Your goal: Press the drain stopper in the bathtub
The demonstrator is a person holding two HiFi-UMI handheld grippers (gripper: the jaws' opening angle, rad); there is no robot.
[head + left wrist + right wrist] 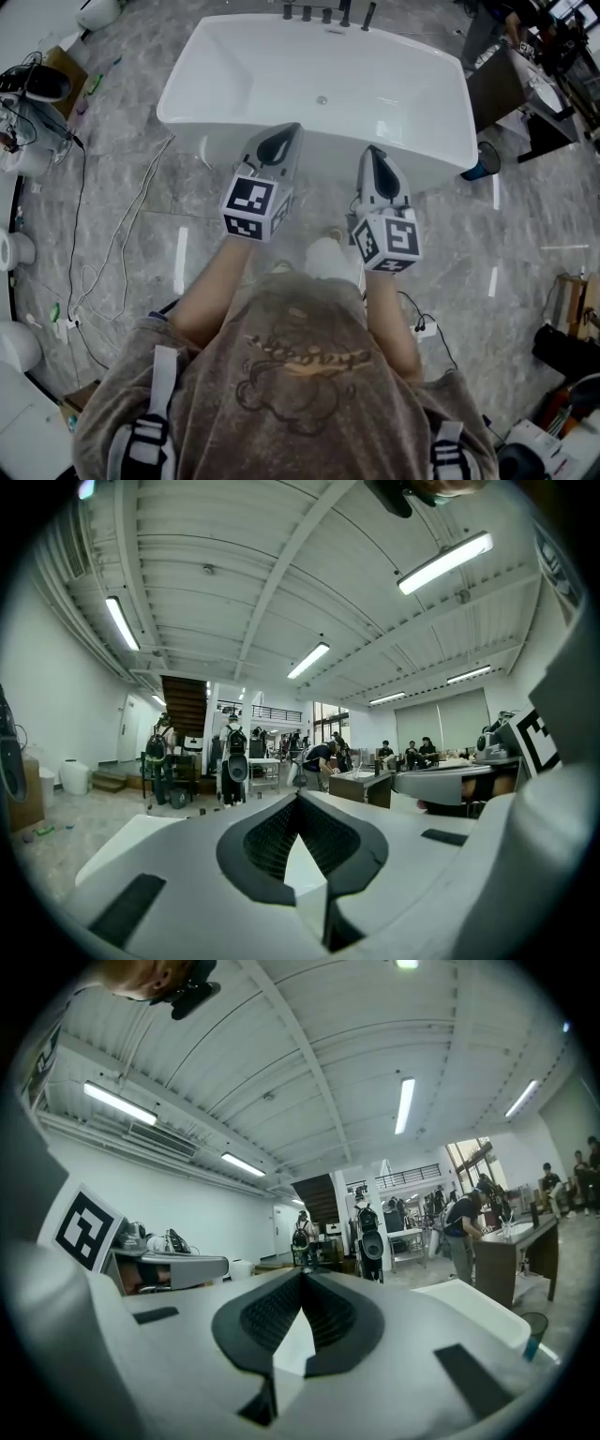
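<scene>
cables on floor beside bathtub

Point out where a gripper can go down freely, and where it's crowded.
The tub is bare inside, all round the drain stopper, from the taps to the near rim: free passage. The floor at its near right is bare too. Crowded: cables on the floor at left, and the left gripper and right gripper, both shut, over the near rim.

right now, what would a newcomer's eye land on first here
The big white bathtub fills the top of the head view, empty, with the small drain stopper on its floor. By its near rim the left gripper and right gripper are held side by side, jaws together and holding nothing.
</scene>
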